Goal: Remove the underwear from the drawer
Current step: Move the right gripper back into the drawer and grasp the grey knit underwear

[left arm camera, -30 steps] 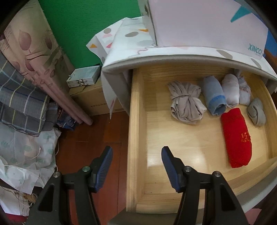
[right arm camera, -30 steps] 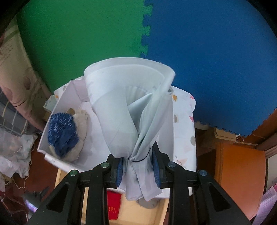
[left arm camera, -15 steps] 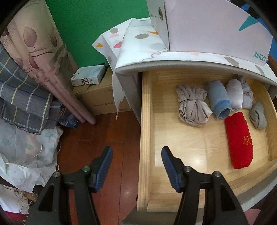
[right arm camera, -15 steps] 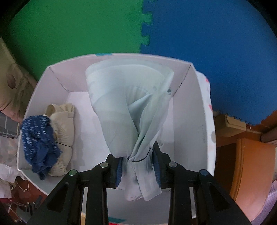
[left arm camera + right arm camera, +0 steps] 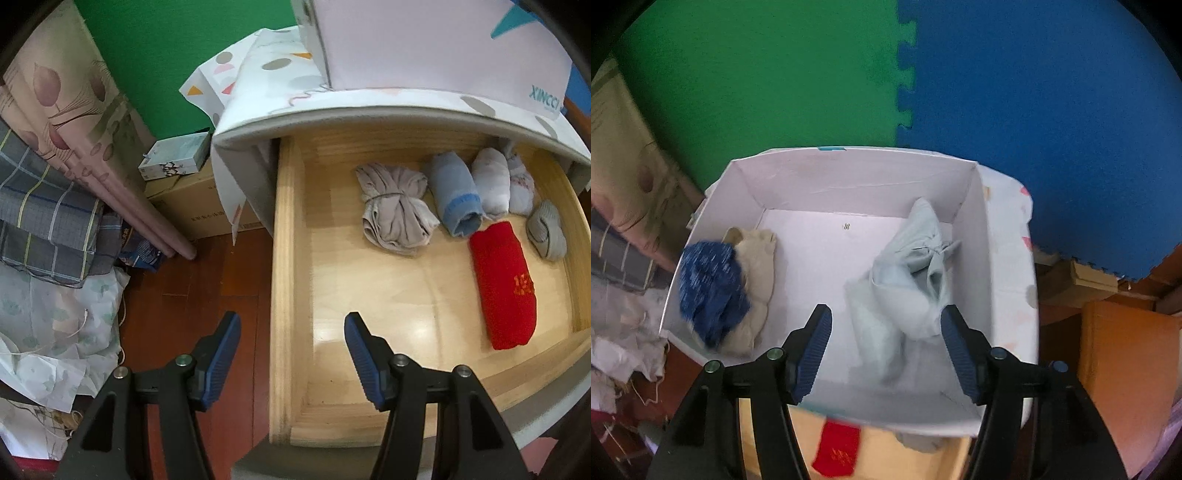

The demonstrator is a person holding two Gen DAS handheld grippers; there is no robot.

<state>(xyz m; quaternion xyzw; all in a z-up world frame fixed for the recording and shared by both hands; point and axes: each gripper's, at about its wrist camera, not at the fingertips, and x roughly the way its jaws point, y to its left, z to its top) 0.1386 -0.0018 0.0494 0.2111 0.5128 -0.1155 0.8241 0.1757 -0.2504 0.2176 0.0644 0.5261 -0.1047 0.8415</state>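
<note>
My right gripper (image 5: 886,332) has its jaws spread wide over the white box (image 5: 975,236), gripping nothing. The pale blue underwear bundle (image 5: 908,280), cinched near its top by a thin dark tie, lies crumpled inside the box against its right wall, between and just beyond my fingertips. At the box's left end a beige bundle (image 5: 757,280) lies with a dark blue speckled one (image 5: 709,288) resting on it. The middle of the box floor between the 2 heaps is bare.

My left gripper (image 5: 291,350) is also spread apart and empty, straddling the left side wall of the open wooden drawer (image 5: 284,258): 1 blue pad hangs over the red-brown floor (image 5: 192,295), the other over the drawer bottom. In the drawer I see 6 pieces near the back and right: a grey-beige tied bundle (image 5: 395,206), a blue roll (image 5: 456,197), a white roll (image 5: 491,184), a pale patterned roll (image 5: 521,188) just beside it, a small grey roll (image 5: 546,230), and a red folded piece (image 5: 504,290) with orange marking, lying lengthwise toward the front. The front-left part of the drawer bottom is open wood.

The white box sits on the patterned cloth (image 5: 273,74) covering the cabinet top, which overhangs the drawer's back. Left of the cabinet stand a cardboard carton (image 5: 199,206) with a small box (image 5: 173,162) on it, rolled floral fabric (image 5: 74,122) and plaid cloth (image 5: 44,221).
</note>
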